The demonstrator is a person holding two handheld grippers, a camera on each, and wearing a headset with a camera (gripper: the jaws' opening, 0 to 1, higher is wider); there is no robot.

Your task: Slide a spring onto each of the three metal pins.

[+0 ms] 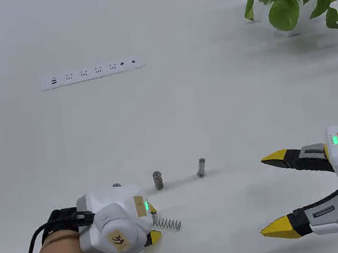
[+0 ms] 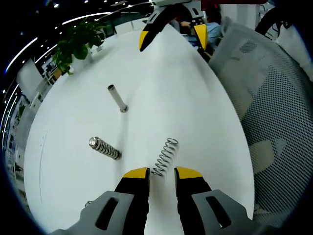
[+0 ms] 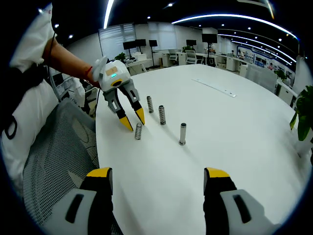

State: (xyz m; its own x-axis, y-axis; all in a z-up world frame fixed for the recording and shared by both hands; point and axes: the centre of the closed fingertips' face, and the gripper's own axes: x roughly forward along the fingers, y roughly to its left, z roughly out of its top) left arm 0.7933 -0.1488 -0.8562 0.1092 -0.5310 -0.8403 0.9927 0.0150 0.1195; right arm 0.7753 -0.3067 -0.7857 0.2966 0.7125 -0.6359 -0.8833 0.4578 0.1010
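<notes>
With jaws slightly apart, our left gripper [image 2: 162, 172] straddles the loose spring [image 2: 165, 155] lying on the table [image 2: 195, 98], likely to lift it onto the 1 bare pin [image 2: 117, 98], while our right gripper [image 3: 157, 172] hangs spread wide, well clear.

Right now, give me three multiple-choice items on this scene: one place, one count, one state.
1. The loose spring lies: A) on a pin B) on the table at the left gripper fingers C) on the floor
2. Pins carrying a spring: A) none B) one C) two
3. The right gripper is: A) open B) shut C) shut on a spring
Key: B, it lies flat there; C, two sprung pins, one bare pin; A, its fingers stand wide apart.
</notes>
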